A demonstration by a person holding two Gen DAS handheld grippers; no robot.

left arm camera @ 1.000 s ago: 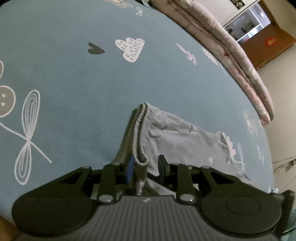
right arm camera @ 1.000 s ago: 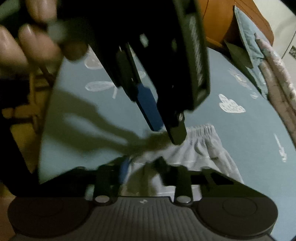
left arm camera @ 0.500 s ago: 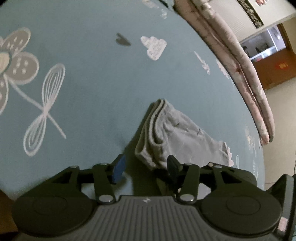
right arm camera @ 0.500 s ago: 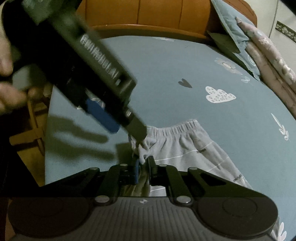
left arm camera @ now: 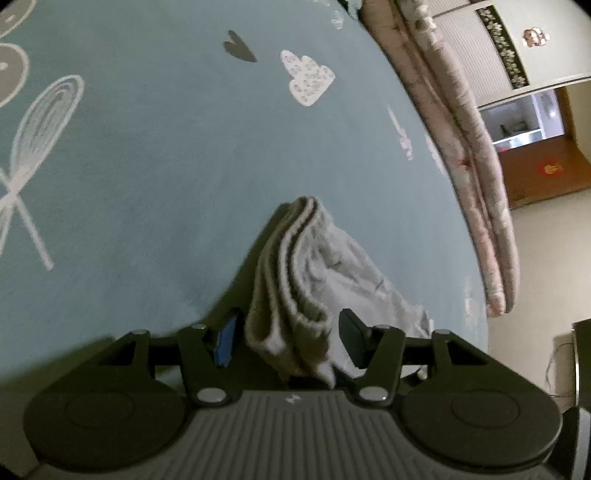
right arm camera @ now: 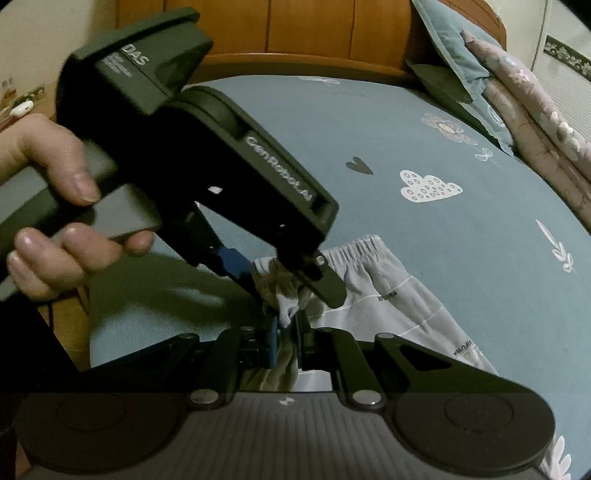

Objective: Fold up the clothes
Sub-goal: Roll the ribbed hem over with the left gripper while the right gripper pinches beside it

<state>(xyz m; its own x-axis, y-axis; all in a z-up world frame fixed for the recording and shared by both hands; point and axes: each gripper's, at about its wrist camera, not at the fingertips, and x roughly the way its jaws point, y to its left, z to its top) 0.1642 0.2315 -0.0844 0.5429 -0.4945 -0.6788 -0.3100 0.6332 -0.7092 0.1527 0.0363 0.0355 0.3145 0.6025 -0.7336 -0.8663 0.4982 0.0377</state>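
Grey trousers with an elastic waistband and a thin white stripe lie on the blue bed sheet. My right gripper is shut on a bunched corner of the waistband, lifted slightly off the sheet. Just above it, my left gripper stands open astride the same bunch, with a person's hand holding its handle. In the left wrist view the folded waistband runs between the left gripper's spread fingers, with a gap on each side.
A rolled pink floral quilt lies along the bed's far edge, with bare floor past it. A wooden headboard and a blue pillow are at the head end. The printed sheet stretches wide to the left.
The left jaws have opened off the waistband, and that gripper has dropped lower and rolled. The right jaws have closed on the waistband corner.
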